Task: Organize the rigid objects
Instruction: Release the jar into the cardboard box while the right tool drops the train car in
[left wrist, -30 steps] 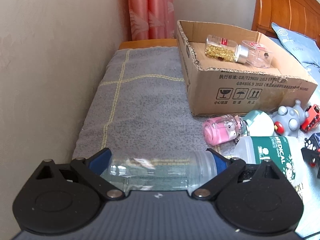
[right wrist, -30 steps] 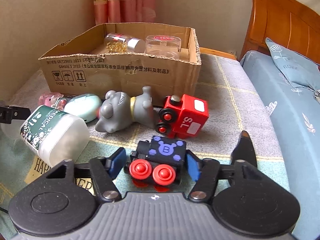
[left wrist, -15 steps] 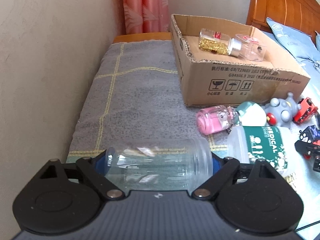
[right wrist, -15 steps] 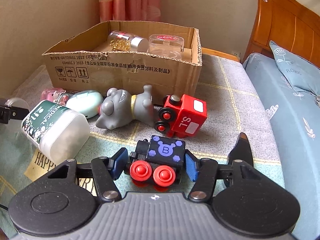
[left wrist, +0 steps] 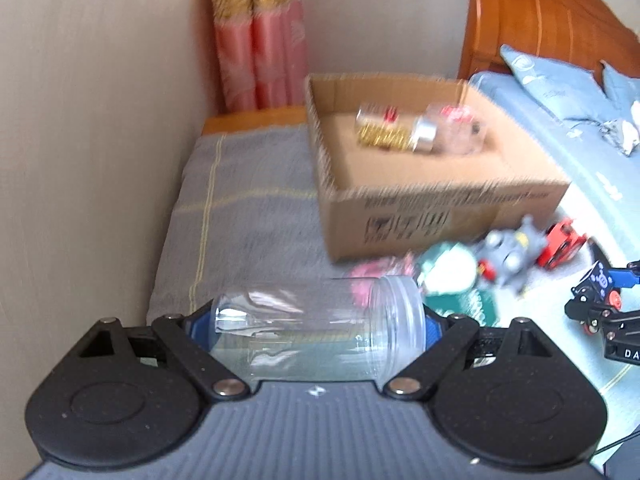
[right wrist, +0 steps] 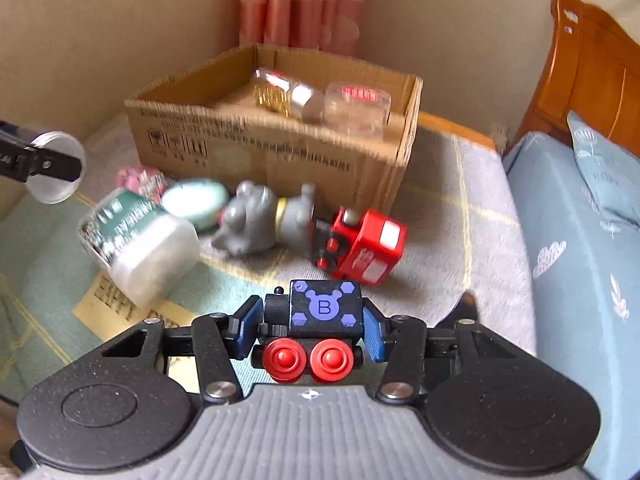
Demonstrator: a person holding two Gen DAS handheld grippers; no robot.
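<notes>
My left gripper (left wrist: 316, 324) is shut on a clear plastic jar (left wrist: 320, 328), held sideways above the grey blanket; the jar also shows at the left of the right wrist view (right wrist: 56, 168). My right gripper (right wrist: 308, 330) is shut on a black toy train (right wrist: 316, 328) with a purple "B" top and red wheels, lifted off the blanket. The train and right gripper show at the right of the left wrist view (left wrist: 600, 304). An open cardboard box (right wrist: 260, 148) ahead holds a jar of gold bits (right wrist: 288, 94) and a clear round container (right wrist: 356, 110).
In front of the box lie a green-labelled white bottle (right wrist: 136, 240), a mint egg-shaped case (right wrist: 196, 202), a pink bottle (right wrist: 140, 180), a grey toy animal (right wrist: 260, 224) and a red toy train (right wrist: 360, 246). A wall (left wrist: 80, 120) is at left, a blue bed (right wrist: 580, 260) at right.
Both grippers have risen with their loads, and both views look down more on the box. The black train has left the blanket. The jar sits higher above the blanket.
</notes>
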